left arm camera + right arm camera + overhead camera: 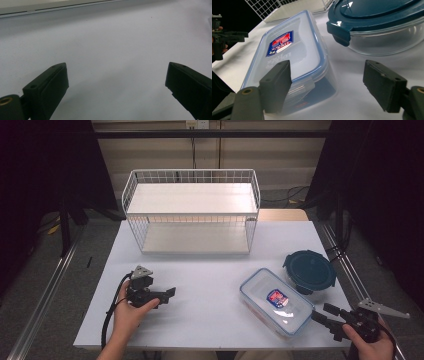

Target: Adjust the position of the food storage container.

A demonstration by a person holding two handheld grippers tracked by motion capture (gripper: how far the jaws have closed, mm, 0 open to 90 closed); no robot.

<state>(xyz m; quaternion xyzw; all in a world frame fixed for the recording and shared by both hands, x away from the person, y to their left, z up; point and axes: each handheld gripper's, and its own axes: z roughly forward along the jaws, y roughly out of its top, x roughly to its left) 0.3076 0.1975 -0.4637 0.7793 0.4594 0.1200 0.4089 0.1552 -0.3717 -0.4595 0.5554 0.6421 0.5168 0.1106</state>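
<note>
Right gripper view: right gripper (327, 82) jaws apart beside clear rectangular plastic box (294, 57); left gripper (116, 82) jaws wide.

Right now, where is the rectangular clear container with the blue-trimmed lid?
In the high view the rectangular container lies on the table's front right, beside the round teal-lidded glass bowl, just ahead of the right gripper.

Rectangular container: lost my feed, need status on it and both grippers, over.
Left gripper open, idle on table. Right gripper open, nose at rectangular container, not gripping. Container lidded, flat. Round container close behind it.
</note>
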